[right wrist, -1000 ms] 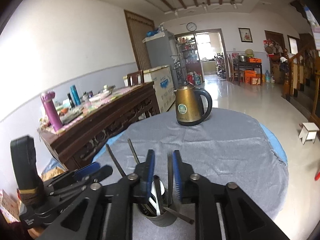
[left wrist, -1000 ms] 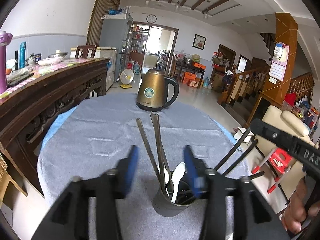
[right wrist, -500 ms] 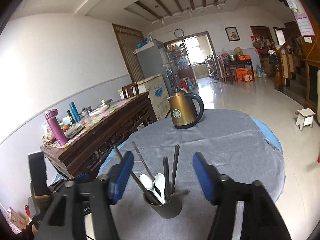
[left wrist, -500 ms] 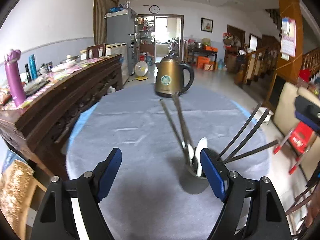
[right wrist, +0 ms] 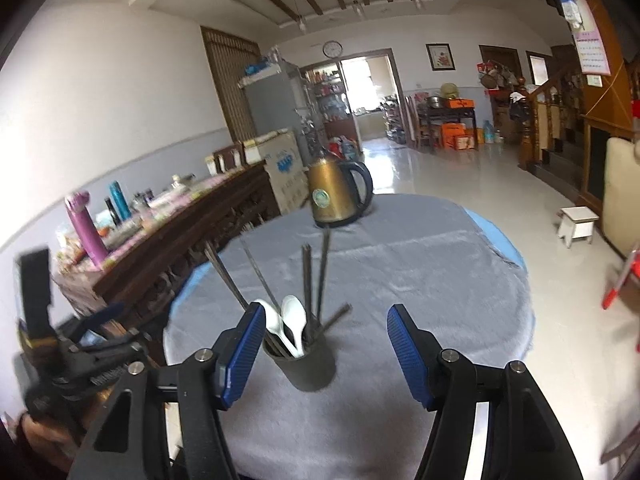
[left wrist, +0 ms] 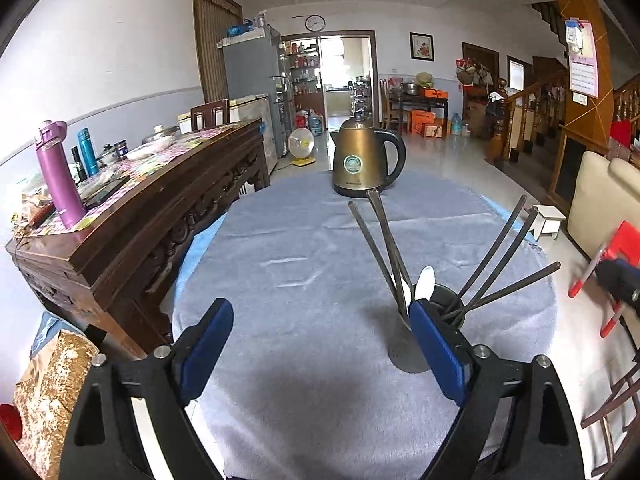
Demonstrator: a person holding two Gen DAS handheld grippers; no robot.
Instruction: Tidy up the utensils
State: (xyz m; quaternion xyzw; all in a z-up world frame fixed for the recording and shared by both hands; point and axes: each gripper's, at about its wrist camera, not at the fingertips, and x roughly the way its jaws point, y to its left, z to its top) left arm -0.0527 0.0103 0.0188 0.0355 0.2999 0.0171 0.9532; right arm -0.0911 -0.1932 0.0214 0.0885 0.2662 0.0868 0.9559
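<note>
a gold kettle (left wrist: 362, 160) stands at the far side of the cloth-covered round counter (left wrist: 304, 264), with a dark sideboard (left wrist: 140, 216) along its left edge. the cup (right wrist: 300, 364) of chopsticks (left wrist: 496, 256) and white spoons (right wrist: 286, 326) stands upright near the front. the left hand-held gripper (left wrist: 320, 344) is opening, empty, cup beside its right finger. the right hand-held gripper (right wrist: 326, 356) gapes, cup between its fingers, untouched.

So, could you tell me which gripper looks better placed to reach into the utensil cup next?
Probably the right gripper: the utensil cup sits between its open fingers, while the left gripper, jaws opening, has the cup off beside one finger.
</note>
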